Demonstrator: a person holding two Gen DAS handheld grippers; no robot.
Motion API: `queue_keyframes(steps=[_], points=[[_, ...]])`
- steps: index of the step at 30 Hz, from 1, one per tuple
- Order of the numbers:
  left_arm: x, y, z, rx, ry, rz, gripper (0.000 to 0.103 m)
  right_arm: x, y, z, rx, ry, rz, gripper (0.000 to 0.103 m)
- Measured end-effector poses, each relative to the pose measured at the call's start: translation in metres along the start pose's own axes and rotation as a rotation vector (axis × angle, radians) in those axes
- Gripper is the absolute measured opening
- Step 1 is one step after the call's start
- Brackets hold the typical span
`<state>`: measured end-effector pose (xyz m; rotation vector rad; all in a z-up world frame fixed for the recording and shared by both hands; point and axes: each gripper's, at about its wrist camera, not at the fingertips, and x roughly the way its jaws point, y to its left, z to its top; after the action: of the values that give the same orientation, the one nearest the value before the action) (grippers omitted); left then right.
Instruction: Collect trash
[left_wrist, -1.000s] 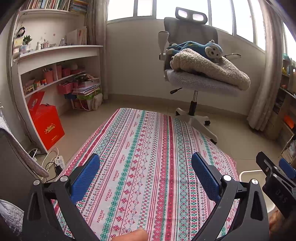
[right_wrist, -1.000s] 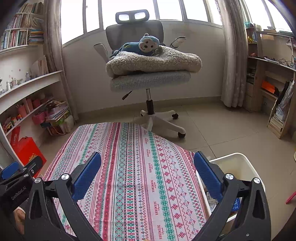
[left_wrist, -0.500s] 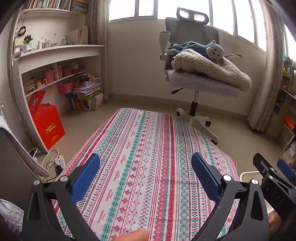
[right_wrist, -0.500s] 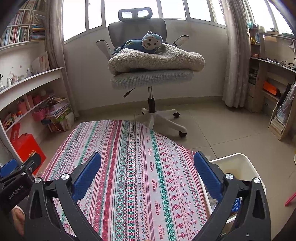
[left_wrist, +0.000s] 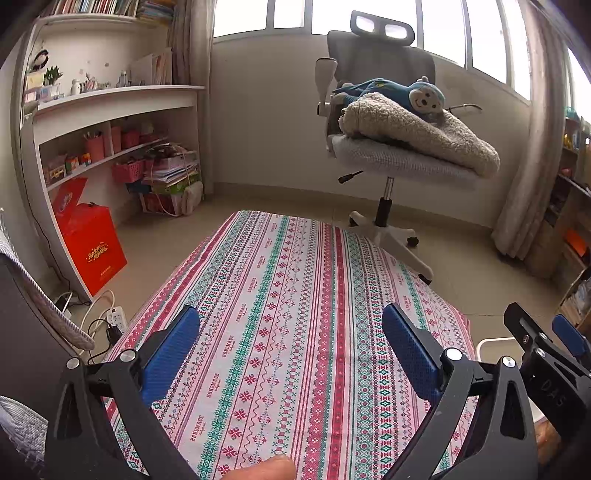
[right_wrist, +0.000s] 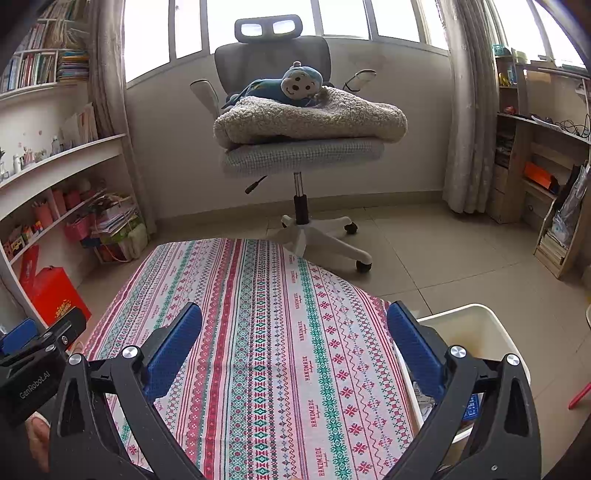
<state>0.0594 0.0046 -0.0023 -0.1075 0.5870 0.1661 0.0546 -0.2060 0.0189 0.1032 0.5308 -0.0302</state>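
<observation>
Half-hidden white bin (right_wrist: 476, 325) behind right tongs (right_wrist: 294, 347)

cloth (left_wrist: 295, 332): white base, lengthwise stripes of red and teal cross-stitch motifs, "HANDMADE" lettering in rows
left gripper (left_wrist: 291, 354) and right gripper (right_wrist: 295, 350): black frames, blue textured pads (left_wrist: 170, 354), silver screws
bin (right_wrist: 476, 328): white, cream inside
chair (right_wrist: 299, 155): grey mesh back and seat, white base, black casters
blanket (right_wrist: 310, 122): beige fleece
monkey (right_wrist: 291, 88): blue, tan face
bag (left_wrist: 92, 243): red, gold print
shelf (left_wrist: 110, 107): white, pink baskets
curtain (right_wrist: 465, 110): grey-beige
floor (right_wrist: 443, 251): beige tile
</observation>
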Motion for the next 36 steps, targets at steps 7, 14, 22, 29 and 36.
queue_keyframes(steps=[7,14,22,29,36], points=[[0.001,0.000,0.000,-0.003,0.002,-0.003,0.096,0.001,-0.003,0.000,0.011,-0.003,-0.006,0.096],[0.000,0.000,-0.001,-0.005,0.002,-0.010,0.096,0.000,-0.007,-0.001,0.018,-0.004,-0.008,0.096],[0.002,-0.004,-0.002,0.009,0.006,-0.031,0.096,-0.002,-0.008,-0.001,0.009,-0.004,-0.009,0.096],[0.003,-0.009,-0.003,0.019,0.013,-0.034,0.096,-0.003,-0.012,-0.001,0.015,-0.003,-0.012,0.096],[0.005,-0.015,-0.003,0.028,0.016,-0.038,0.096,-0.002,-0.013,-0.003,-0.004,0.000,-0.025,0.096]])
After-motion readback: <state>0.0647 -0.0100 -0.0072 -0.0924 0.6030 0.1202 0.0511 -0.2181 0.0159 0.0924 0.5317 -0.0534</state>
